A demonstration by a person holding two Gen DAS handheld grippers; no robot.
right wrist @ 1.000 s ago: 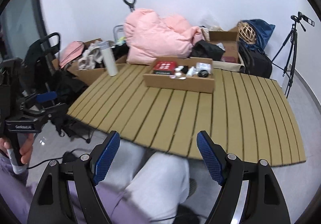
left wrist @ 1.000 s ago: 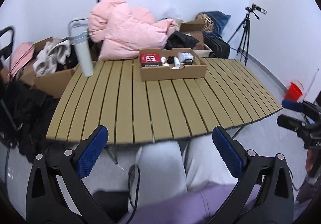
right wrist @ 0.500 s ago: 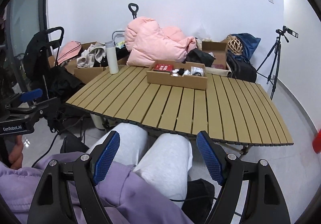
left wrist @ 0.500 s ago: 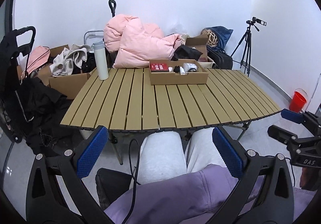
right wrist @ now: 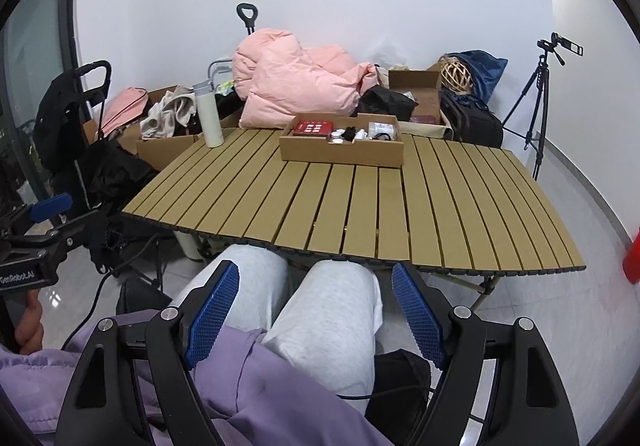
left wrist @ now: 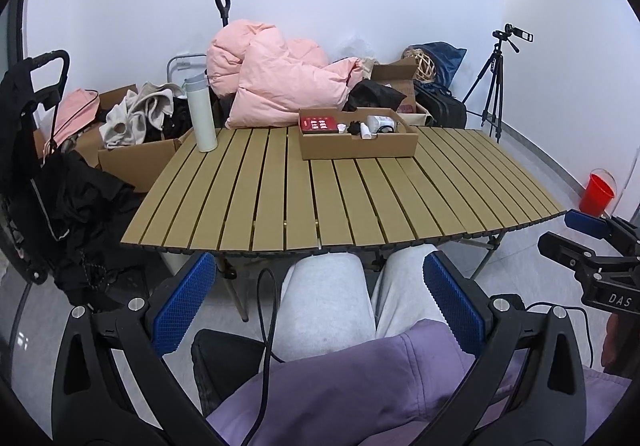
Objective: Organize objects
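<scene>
A shallow cardboard box [left wrist: 358,145] [right wrist: 340,156] sits at the far middle of the slatted table [left wrist: 340,202] [right wrist: 360,206]. It holds a red box [left wrist: 319,124] [right wrist: 312,127], a white device [left wrist: 381,122] and several small items. A white bottle [left wrist: 202,112] [right wrist: 209,114] stands upright at the table's far left. My left gripper [left wrist: 318,302] is open and empty, held low over my lap, short of the table's near edge. My right gripper [right wrist: 316,310] is open and empty in the same low place. Each gripper also shows at the edge of the other's view.
A pink jacket [left wrist: 280,80] lies behind the table among cardboard boxes of clothes [left wrist: 136,118]. A black cart [left wrist: 36,166] stands at the left. A tripod [left wrist: 494,86] and a red bucket [left wrist: 598,192] stand at the right. My grey-trousered knees sit under the table's near edge.
Both grippers have drawn back and down from the table toward my lap. The table and its objects look farther away. Both stayed open.
</scene>
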